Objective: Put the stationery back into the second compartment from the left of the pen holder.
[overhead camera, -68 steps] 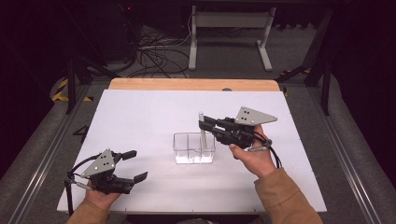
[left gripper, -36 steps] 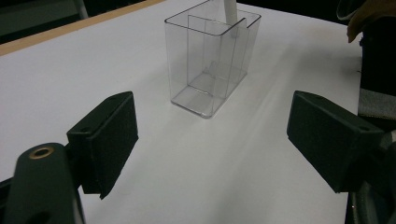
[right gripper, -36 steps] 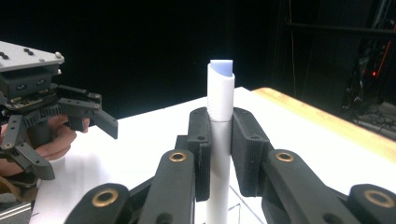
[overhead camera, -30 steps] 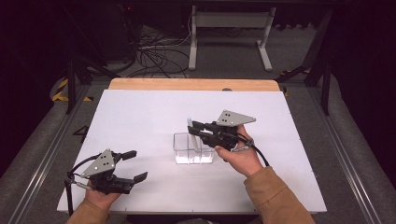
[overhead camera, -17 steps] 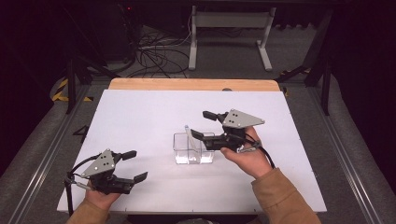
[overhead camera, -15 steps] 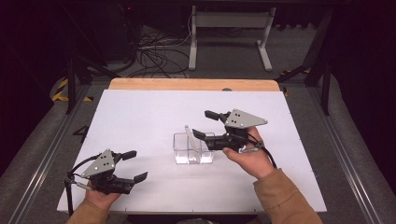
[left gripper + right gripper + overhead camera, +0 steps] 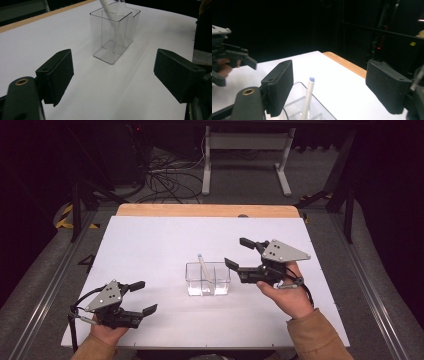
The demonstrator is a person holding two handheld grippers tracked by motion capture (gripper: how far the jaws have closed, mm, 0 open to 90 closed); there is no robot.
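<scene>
One white pen point(image 7: 202, 267) leans in the clear divided box point(image 7: 208, 279) mid-table point(image 7: 150, 245); the right tongs point(image 7: 233, 254), just opening, stand released beside it, placement apparently done, while the left tongs point(image 7: 143, 296) idle open.

A white table point(image 7: 150, 245) with a wooden far edge point(image 7: 207, 210) stood on grey flooring. Beyond it, tangled black cables point(image 7: 170, 177) lay on the floor beside a white metal stand point(image 7: 245, 150); yellow-black tape point(image 7: 65, 215) marked the left.
</scene>
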